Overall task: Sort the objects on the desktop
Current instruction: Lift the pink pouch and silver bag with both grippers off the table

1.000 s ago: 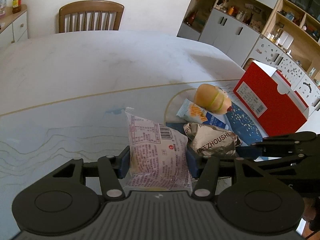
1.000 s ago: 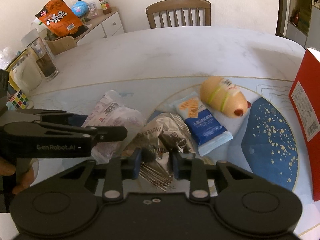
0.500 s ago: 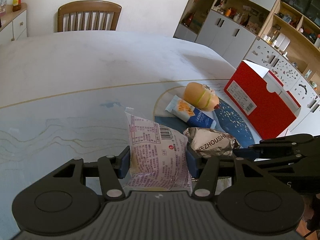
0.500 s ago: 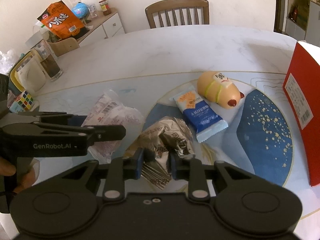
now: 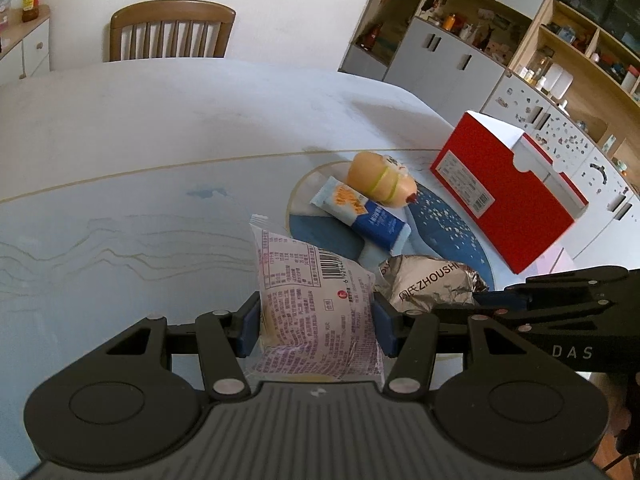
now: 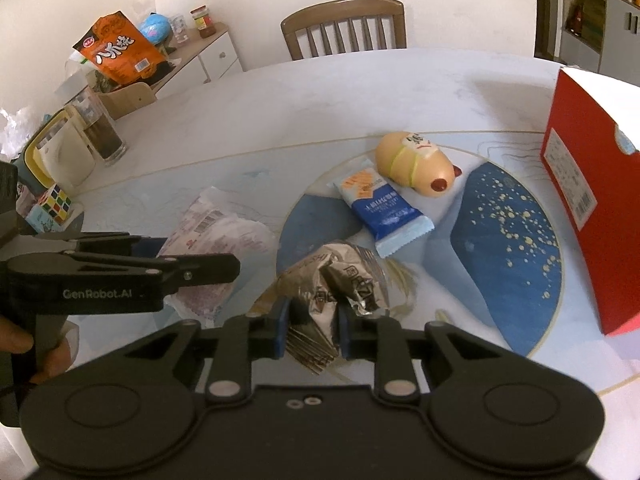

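My left gripper is shut on a pink-and-white printed snack packet, held upright between the blue pads. My right gripper grips a crumpled silver foil packet; its jaws are closing and the pads press into the foil. Each gripper shows in the other's view: the left gripper with the pink packet, and the right gripper beside the foil packet. A blue-and-orange biscuit packet and a hot-dog-shaped toy lie on the round blue mat.
A red cardboard box stands at the table's right edge. At the far left are a Rubik's cube, a glass jug and an orange snack bag. A wooden chair stands behind the table. A hand holds the left gripper.
Both grippers have drawn back and risen slightly with their packets, so the things on the table look farther off. The right jaws have narrowed on the foil packet.
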A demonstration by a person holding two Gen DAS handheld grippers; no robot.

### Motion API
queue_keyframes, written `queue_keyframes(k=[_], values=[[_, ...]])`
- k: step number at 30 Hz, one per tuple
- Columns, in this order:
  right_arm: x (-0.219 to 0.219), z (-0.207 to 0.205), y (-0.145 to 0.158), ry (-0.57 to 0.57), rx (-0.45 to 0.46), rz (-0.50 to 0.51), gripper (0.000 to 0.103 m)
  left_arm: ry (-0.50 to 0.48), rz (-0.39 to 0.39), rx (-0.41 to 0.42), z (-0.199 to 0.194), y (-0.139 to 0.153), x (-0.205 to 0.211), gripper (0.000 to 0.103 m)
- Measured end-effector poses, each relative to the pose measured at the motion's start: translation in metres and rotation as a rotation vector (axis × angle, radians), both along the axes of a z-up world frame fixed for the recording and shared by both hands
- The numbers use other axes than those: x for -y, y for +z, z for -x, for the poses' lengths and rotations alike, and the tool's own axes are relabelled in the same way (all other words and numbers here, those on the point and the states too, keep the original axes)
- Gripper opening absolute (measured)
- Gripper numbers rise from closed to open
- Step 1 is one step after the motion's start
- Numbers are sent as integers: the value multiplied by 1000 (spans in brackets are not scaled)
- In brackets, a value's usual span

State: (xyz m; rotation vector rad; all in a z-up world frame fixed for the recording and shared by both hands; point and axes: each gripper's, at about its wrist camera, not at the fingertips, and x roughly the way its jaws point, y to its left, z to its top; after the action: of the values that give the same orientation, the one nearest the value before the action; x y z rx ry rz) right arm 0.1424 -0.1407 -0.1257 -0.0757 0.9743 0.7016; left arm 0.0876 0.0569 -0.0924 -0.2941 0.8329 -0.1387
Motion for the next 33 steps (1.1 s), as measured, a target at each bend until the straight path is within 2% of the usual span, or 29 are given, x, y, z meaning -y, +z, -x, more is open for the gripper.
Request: queue_keyframes(k=[17, 33], values=[[42, 7, 23, -11, 27, -54, 22, -18, 10, 27, 10, 22, 41, 55], [105, -22, 64, -8, 79, -106, 22, -6, 20, 96, -6, 64, 93, 55]])
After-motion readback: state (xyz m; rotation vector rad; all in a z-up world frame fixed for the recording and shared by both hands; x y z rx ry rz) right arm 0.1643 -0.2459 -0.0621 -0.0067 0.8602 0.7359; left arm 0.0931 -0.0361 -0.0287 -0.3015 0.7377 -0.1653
